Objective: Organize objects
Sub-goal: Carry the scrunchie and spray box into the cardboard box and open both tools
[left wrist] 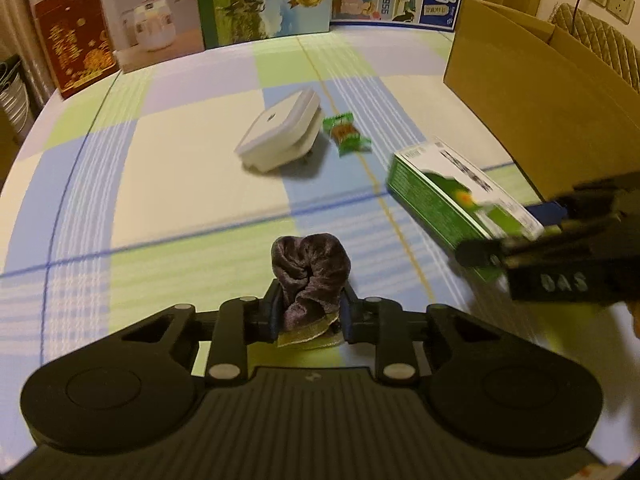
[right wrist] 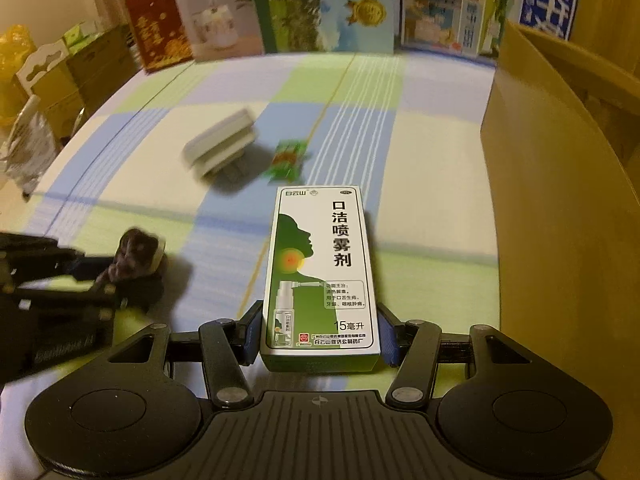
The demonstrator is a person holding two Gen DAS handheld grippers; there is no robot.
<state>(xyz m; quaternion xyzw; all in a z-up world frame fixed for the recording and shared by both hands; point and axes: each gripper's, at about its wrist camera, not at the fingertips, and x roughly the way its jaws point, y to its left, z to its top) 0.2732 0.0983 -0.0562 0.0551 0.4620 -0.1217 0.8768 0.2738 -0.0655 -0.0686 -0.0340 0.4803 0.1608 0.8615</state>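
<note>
— What has the left gripper (left wrist: pixel 308 312) got?

— A scrunchie (left wrist: pixel 310 276), dark purple velvet, pinched between the two fingers with a yellowish tag sticking out underneath. It bulges up above the fingertips, over the checked cloth (left wrist: pixel 192 184) near the front edge of the table.

— And the right gripper (right wrist: pixel 320 336)?

— Clamped on a box (right wrist: pixel 320 268), green and white, one finger on each long side at the near end. The printed face is up, and the box points away from the camera toward the middle of the table (its far end stops just short of the candy).

— Where are the loose things?

— Mid-table. A white adapter (left wrist: pixel 280 136) lies tilted on the cloth, and a candy (left wrist: pixel 346 132) in a green wrapper sits just beside it on the right, apart from it by a narrow gap. Both are well ahead of the grippers.

— Anything to put them in?

— A carton (left wrist: pixel 532 92), brown cardboard, open at the top, stands on the right side of the table. In the left wrist view the box is near its front corner; whether they touch, I cannot tell.

— And behind?

— A row of printed cartons (left wrist: pixel 264 0) stands upright along the far edge.
</note>
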